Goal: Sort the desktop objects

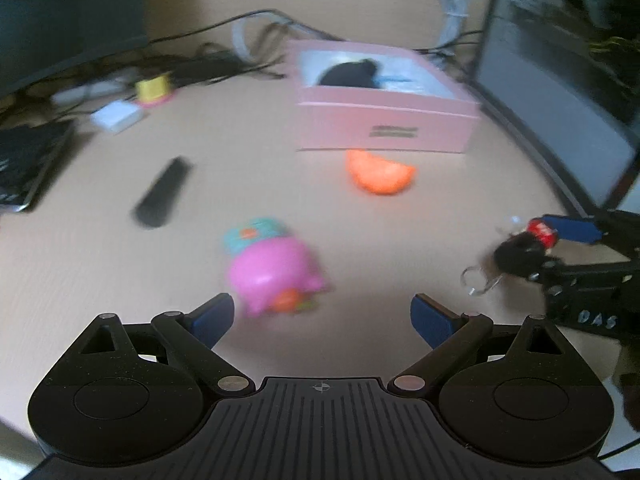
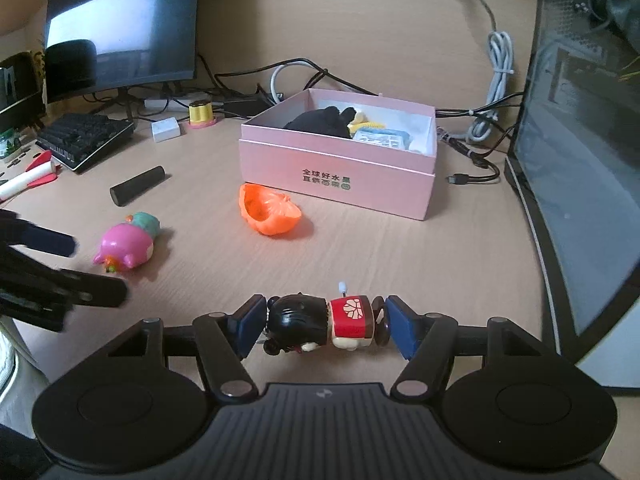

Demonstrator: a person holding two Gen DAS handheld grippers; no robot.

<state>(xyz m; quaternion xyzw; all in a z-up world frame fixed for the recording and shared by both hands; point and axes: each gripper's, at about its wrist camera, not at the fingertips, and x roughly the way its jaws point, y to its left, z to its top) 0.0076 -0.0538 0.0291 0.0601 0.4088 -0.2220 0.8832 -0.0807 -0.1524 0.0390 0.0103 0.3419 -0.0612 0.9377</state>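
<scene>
Wind-up doll [image 2: 320,326] lies sideways between the blue pads of the right gripper [image 2: 322,328], which clamp it above the desk [image 2: 400,248]. Left gripper [image 1: 322,316] hangs spread wide, nothing held, over the pink pig toy [image 1: 276,276]; pink box [image 2: 340,176] sits behind.

The right gripper [image 2: 322,326] is angled down at the desk, its blue pads [image 2: 402,332] clamped on a small toy figure [image 2: 320,322] lying crosswise between them. The left gripper [image 1: 322,316] — at about nine o'clock from it — points downward, jaws spread wide, nothing held.
</scene>
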